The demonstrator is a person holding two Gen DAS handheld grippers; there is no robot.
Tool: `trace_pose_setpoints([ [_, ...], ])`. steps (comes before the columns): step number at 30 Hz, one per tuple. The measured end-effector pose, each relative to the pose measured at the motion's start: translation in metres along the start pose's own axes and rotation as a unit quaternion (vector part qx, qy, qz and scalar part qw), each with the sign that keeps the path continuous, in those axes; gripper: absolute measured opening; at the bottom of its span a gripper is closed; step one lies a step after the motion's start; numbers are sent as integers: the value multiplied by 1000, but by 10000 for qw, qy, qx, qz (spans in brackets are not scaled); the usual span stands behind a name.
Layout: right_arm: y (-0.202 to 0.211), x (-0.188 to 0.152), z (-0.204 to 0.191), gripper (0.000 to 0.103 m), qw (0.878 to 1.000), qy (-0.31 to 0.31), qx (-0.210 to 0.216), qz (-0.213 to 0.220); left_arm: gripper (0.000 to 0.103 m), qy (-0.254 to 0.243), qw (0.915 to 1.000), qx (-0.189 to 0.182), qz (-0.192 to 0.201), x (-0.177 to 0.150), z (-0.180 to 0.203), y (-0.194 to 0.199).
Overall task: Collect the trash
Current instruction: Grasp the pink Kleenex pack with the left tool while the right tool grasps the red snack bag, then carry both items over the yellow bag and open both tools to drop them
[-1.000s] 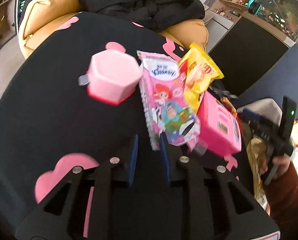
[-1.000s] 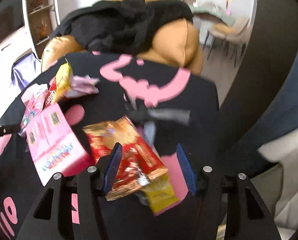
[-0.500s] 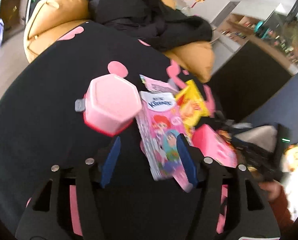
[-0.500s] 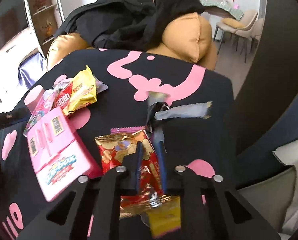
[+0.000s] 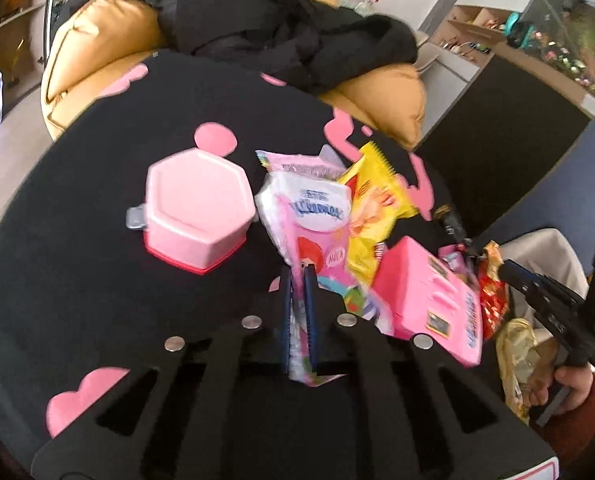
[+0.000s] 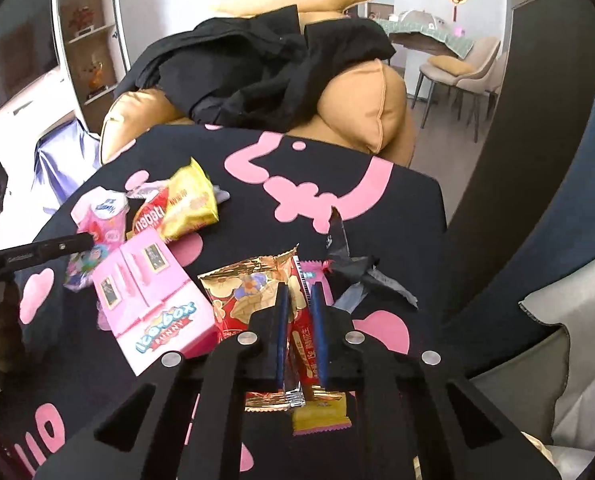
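Note:
My left gripper (image 5: 297, 270) is shut on the near end of a pink cartoon snack wrapper (image 5: 309, 216), which also shows in the right wrist view (image 6: 101, 220). My right gripper (image 6: 299, 292) is shut on a red and gold snack wrapper (image 6: 241, 292), with a yellow wrapper (image 6: 321, 416) under it. A yellow snack bag (image 5: 377, 208) lies behind the pink wrapper. A pink Ice-box carton (image 6: 153, 304) lies between the two piles. A black crumpled wrapper (image 6: 361, 276) lies just right of my right gripper.
A pink hexagonal lidded box (image 5: 197, 208) stands left of the wrappers on the black table with pink shapes (image 5: 77, 200). A tan sofa (image 6: 361, 112) with black clothes (image 6: 265, 72) is behind. A grey bag (image 5: 545, 248) sits at the table's right.
My left gripper opened, moved over the pink wrapper and closed on its near end. My right gripper closed on the red and gold wrapper and lifted it slightly.

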State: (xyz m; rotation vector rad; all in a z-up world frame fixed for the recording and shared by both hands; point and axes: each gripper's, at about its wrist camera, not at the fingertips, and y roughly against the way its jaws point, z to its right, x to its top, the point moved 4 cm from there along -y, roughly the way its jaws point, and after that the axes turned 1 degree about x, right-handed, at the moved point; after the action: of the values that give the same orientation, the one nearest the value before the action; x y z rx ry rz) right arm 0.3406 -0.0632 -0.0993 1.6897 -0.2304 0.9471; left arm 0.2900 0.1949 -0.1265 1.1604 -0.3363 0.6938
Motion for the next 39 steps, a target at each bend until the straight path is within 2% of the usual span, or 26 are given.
trace_pose_setpoints([
  [9,32,6,-30,12,9993,250,-129,254,6,-140,9985,-169,503,-15,-10,69],
  [16,52,2,-53,12,9983,411,-204,351,6,-190,9979,-258,558,-25,-2,94],
  [22,69,0,-51,12,9979,443,-179,427,6,-345,9974,-251,588,-25,18,106],
  [28,99,-4,-27,12,9974,272,-337,584,6,-565,9948,-506,679,-21,58,114],
  [34,142,-22,5,12,9944,149,-633,831,6,-893,9915,-791,521,-27,112,107],
  [39,179,-49,45,12,9904,-183,-945,990,6,-1322,9841,-1147,307,-43,166,97],
])
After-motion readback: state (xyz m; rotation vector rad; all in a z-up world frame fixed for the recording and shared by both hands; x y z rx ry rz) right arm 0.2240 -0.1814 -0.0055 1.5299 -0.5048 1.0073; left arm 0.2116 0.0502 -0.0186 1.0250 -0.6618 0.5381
